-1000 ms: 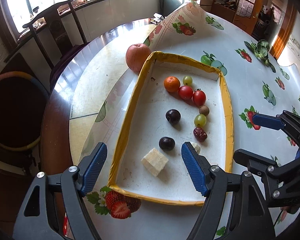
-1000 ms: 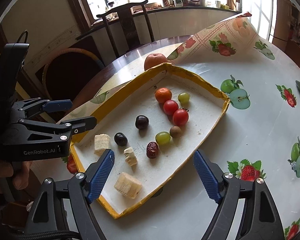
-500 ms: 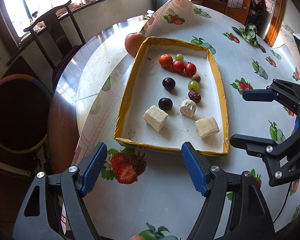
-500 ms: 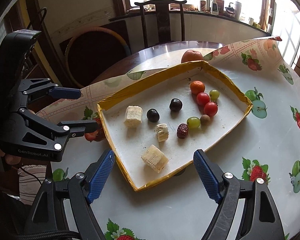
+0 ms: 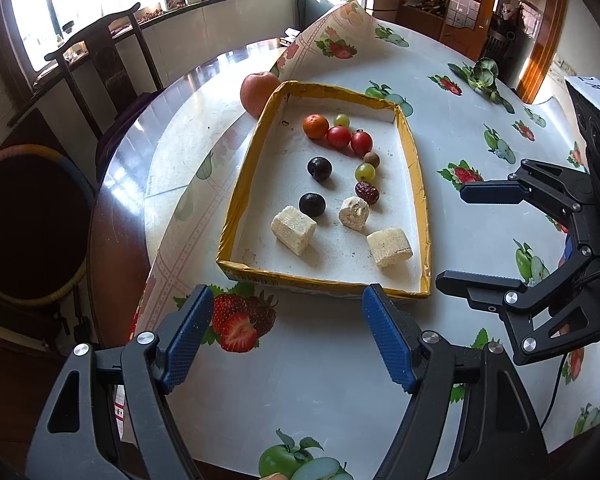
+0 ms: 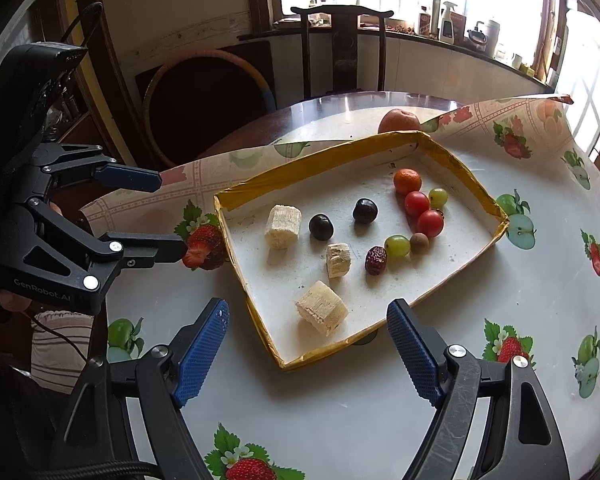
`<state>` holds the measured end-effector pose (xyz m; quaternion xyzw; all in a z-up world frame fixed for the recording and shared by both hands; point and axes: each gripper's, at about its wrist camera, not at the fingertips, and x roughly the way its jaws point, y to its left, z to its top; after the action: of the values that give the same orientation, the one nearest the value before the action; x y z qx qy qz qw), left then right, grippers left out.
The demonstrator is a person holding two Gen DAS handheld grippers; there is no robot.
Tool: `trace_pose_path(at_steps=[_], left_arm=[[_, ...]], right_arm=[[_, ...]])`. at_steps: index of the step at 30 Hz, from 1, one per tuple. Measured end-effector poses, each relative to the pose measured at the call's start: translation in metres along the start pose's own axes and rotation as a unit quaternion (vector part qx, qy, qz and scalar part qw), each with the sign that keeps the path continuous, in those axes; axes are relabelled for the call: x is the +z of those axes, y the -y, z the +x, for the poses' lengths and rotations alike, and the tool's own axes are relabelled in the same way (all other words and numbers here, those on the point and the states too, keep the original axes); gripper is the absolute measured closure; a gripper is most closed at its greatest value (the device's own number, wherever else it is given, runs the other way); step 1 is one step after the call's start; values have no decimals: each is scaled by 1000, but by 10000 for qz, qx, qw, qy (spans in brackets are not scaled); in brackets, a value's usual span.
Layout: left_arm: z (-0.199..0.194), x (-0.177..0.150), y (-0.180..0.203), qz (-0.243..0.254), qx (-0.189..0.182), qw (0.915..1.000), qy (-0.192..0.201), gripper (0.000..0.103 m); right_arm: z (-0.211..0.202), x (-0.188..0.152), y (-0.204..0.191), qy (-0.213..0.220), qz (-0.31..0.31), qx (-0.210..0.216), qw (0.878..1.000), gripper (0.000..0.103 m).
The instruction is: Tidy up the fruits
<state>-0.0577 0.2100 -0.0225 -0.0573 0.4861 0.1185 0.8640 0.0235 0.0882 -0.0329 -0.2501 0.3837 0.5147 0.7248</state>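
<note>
Nearest to the cameras, the left gripper (image 5: 288, 340) hangs over the near edge of the table (image 5: 320, 380) with its blue pads wide apart and nothing between them; the right gripper (image 6: 308, 350) is spread in the same way and is also empty, its fingers standing on either side of the near corner of the tray (image 6: 380, 326); this shallow tray with a yellow rim lies on the fruit-printed tablecloth (image 6: 500, 280) and carries all the small fruits; close to its near edge lie three pale cut chunks (image 5: 293, 230), the right one just beside the right wall; a little further in are two dark plums (image 5: 312, 204), one behind the other on the left half, and a wrinkled red date (image 5: 367, 193) on the right half; behind the date a green grape (image 5: 365, 171) and a small brown fruit (image 5: 371, 159) sit close together; toward the far edge two cherry tomatoes (image 5: 338, 137), a small orange (image 5: 315, 126) and another green grape (image 5: 342, 120) form a tight cluster; an apple (image 5: 257, 87) rests outside the tray, against its far left corner; beyond the table stands a dark wooden chair (image 5: 104, 60).
</note>
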Motion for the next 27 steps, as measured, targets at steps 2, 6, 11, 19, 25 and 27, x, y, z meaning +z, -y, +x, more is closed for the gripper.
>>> trace_pose_path(at_steps=[2, 6, 11, 19, 25, 27], left_arm=[[-1, 0, 2, 23, 30, 10000, 26, 26], [2, 1, 1, 5, 61, 10000, -31, 25], [5, -2, -2, -87, 74, 9999, -79, 25], [5, -3, -7, -136, 70, 9999, -39, 25], [6, -4, -6, -132, 40, 9999, -74, 25], [7, -4, -6, -126, 23, 9999, -87, 25]], right_arm=[[0, 0, 0, 7, 3, -17, 10000, 20], [0, -1, 0, 22, 21, -25, 10000, 20], [1, -2, -1, -16, 15, -9, 10000, 20], [2, -3, -2, -40, -12, 14, 10000, 20], [1, -1, -5, -24, -83, 32, 10000, 20], [1, 0, -6, -33, -102, 31, 9999, 20]])
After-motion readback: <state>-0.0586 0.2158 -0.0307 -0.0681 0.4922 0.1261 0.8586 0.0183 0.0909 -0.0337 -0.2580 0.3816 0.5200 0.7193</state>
